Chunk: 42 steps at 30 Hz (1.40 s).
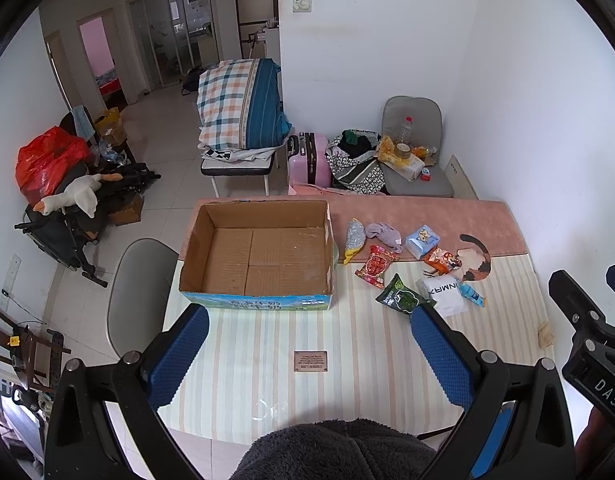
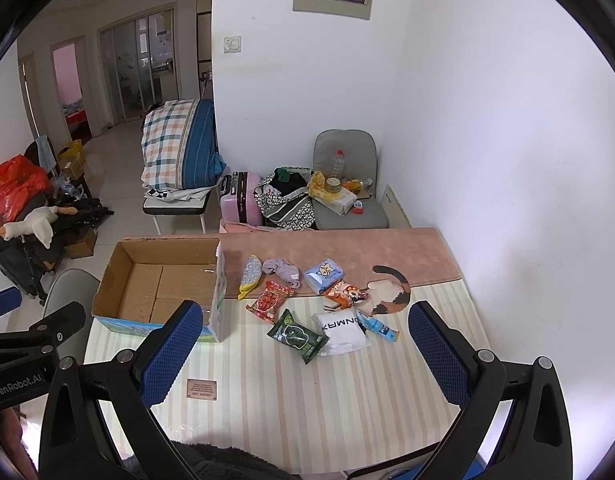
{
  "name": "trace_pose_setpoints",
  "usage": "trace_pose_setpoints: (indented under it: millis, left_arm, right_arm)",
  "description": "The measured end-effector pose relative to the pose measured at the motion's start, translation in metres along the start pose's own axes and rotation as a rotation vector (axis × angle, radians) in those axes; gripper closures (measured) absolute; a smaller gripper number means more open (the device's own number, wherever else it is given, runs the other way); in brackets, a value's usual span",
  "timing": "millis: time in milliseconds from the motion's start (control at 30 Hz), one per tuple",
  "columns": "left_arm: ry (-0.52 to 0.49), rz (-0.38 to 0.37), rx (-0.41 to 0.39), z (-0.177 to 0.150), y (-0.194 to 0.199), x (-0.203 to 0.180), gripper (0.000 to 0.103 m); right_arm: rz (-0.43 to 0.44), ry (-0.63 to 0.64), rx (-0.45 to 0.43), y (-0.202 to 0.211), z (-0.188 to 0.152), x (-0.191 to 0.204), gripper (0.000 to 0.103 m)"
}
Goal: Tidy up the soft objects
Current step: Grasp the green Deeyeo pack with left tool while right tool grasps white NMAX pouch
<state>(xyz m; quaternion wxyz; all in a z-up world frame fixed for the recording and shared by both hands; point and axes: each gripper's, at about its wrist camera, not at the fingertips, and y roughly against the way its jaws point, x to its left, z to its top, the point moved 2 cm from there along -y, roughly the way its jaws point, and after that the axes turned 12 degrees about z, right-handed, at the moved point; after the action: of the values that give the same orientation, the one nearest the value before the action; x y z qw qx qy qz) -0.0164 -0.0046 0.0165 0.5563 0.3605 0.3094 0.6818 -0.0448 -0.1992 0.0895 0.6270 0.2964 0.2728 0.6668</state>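
1. Left wrist view: the open brown cardboard box with a blue printed outer wall (image 1: 254,256) sits on the striped cloth-covered bench (image 1: 347,360), toward its left side, and I see only its bare cardboard floor inside.
2. The soft things lie in a loose cluster to the right of the box, on the bench and outside it: a silver-and-yellow pouch (image 1: 354,239) just beside the box wall, a crumpled lilac cloth (image 1: 384,234), a pale blue tissue pack with a cat face (image 1: 422,241), a red snack packet (image 1: 376,266), an orange snack packet (image 1: 441,261), a dark green wipes packet (image 1: 403,299), a white folded pack with black lettering (image 1: 445,295) and a small blue tube (image 1: 472,294).
3. My left claw (image 1: 309,320) hangs above the near part of the bench with its blue-padded fingers spread wide, holding nothing and touching nothing.
4. Right wrist view: the same box (image 2: 163,284) stands at the left, again showing just its own floor, and the green packet (image 2: 297,336) and white pack (image 2: 343,332) lie nearest to me, touching each other.
5. My right claw (image 2: 305,318) is likewise wide apart above the bench, empty, its fingers clear of the cluster.
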Motion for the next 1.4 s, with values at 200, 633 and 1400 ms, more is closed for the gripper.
trace_pose_setpoints:
  millis: [200, 633, 1400]
  left_arm:
    - [-0.023, -0.030, 0.068, 0.010, -0.043, -0.032, 0.000]
    - [0.074, -0.241, 0.794, -0.034, -0.323, -0.182, 0.009]
    - [0.216, -0.255, 1.067, -0.070, -0.437, -0.280, 0.010]
  right_arm:
    - [-0.015, -0.052, 0.047, -0.034, 0.005, -0.043, 0.000]
    - [0.100, -0.637, 0.659, -0.354, -0.096, -0.236, 0.000]
    - [0.086, -0.470, 0.887, -0.475, -0.170, -0.244, 0.013]
